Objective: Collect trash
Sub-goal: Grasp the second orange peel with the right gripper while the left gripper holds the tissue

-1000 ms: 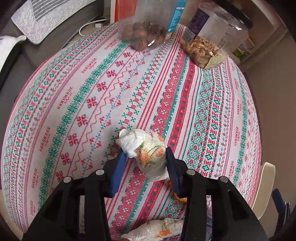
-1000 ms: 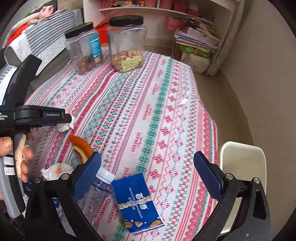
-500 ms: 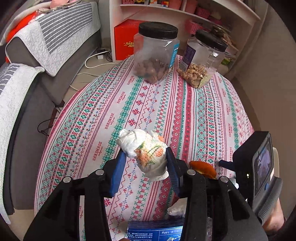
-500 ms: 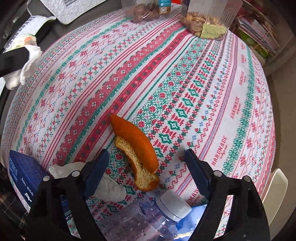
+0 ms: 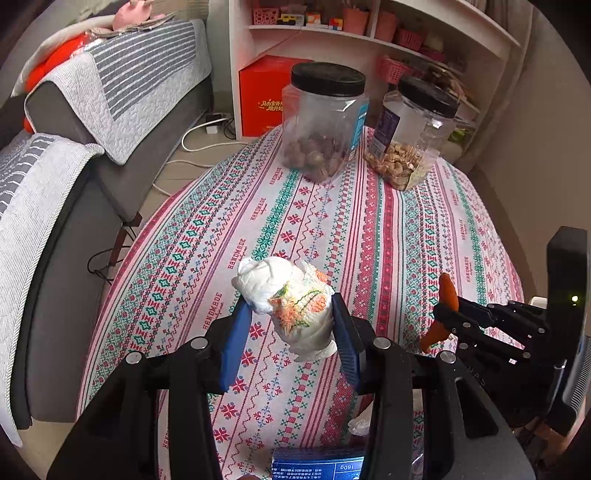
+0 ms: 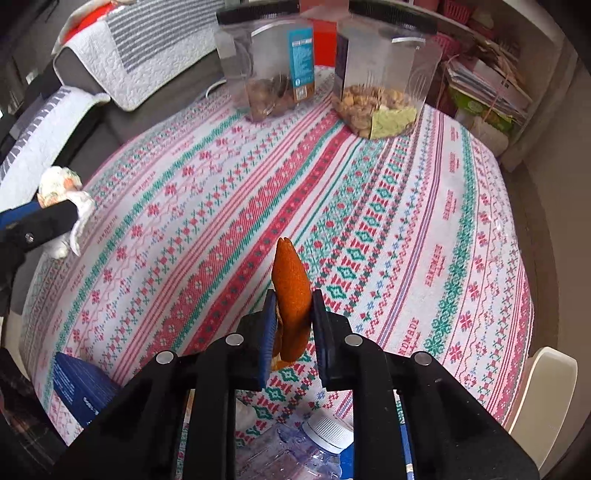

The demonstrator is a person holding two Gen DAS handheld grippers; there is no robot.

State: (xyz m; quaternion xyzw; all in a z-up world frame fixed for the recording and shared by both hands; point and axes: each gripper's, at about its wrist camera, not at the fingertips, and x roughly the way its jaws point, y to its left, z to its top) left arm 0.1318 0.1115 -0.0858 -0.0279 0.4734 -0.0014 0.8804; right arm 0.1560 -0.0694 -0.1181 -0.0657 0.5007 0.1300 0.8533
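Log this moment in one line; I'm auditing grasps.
left hand-held gripper: holds crumpled tissue | right hand-held gripper: closing on orange peel

Tablecloth (image 6: 406, 206): white with red, green and pink cross-stitch stripes. Peel (image 6: 291, 284) orange; crumpled tissue (image 5: 291, 299) white with orange-green floral print.

This was a home living room: a grey sofa (image 5: 110, 122) with quilted throws, white shelves (image 5: 369, 33) of toys and baskets, and snack jars (image 5: 325, 122) on a patterned tablecloth (image 5: 369, 240).
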